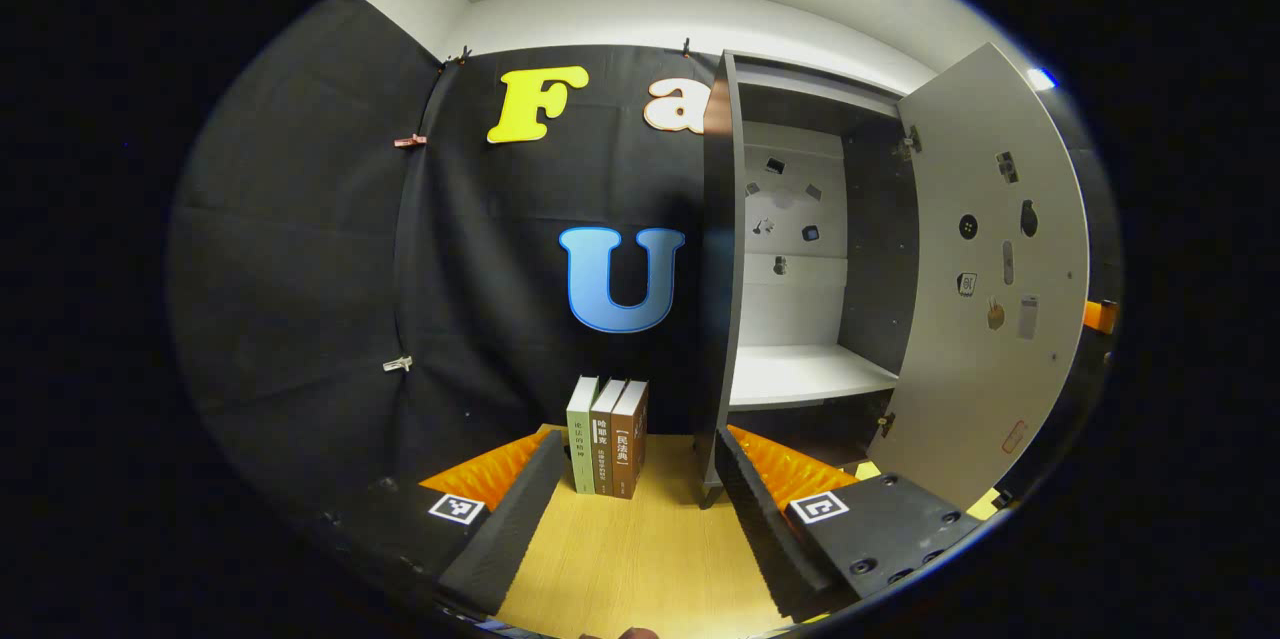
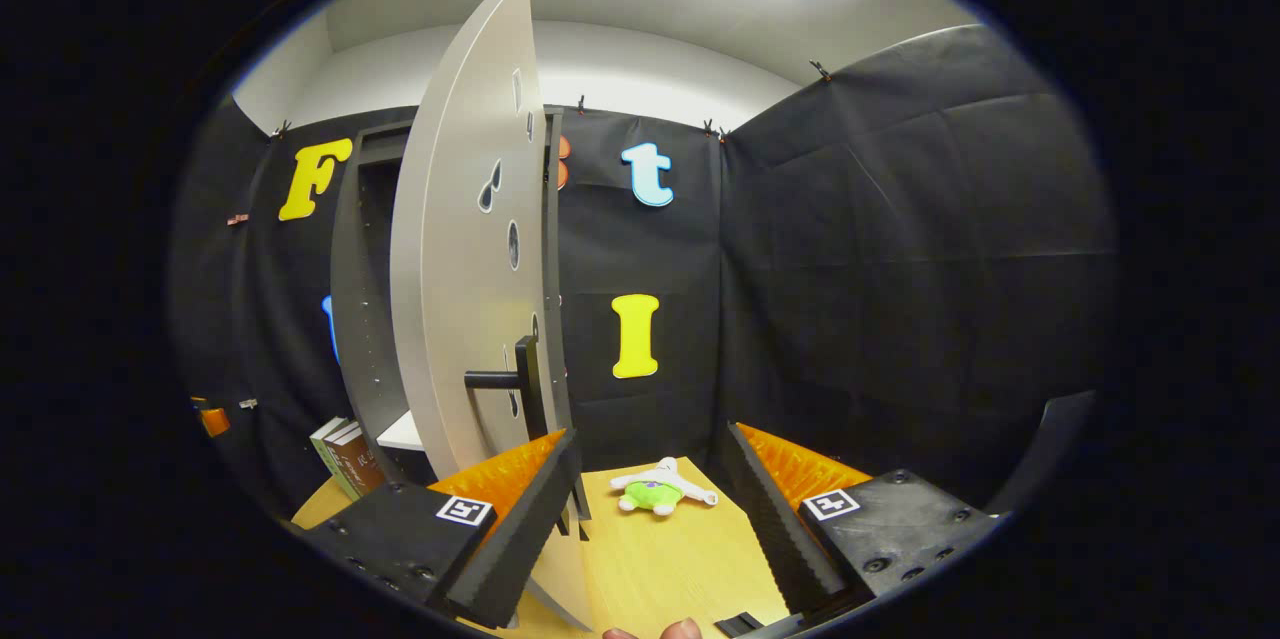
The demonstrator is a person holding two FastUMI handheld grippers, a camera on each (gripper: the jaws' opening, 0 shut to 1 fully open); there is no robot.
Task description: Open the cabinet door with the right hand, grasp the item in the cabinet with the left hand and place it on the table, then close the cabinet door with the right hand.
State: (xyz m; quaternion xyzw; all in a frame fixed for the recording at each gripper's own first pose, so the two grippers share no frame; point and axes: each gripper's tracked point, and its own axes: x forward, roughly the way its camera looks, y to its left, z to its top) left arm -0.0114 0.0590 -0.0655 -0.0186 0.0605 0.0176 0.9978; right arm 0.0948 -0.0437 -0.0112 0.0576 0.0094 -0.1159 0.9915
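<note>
Two open fingers of the left gripper (image 1: 640, 529) frame the bottom of the left gripper view, holding nothing, above a wooden table (image 1: 640, 559). Just beyond them three books (image 1: 608, 436) stand upright against the black wall. To their right the cabinet (image 1: 722, 269) stands with its door (image 1: 985, 269) swung wide; the white shelf (image 1: 810, 374) inside looks bare.

In the right gripper view, the right gripper (image 2: 650, 529) is also spread and empty, its left finger close beside the door's lower edge, though contact cannot be told. A dark handle (image 2: 510, 379) juts from the door above that finger. On the table ahead, between the fingers, lies a small plush toy (image 2: 660, 491), white with a green body, well clear of the cabinet.

The toy, apparently the item, already lies on the table, so closing the door seems to remain. It looks soft, light and squashy; the plump middle would be the place to pinch. For the door, the stiff handle is the natural hold.
</note>
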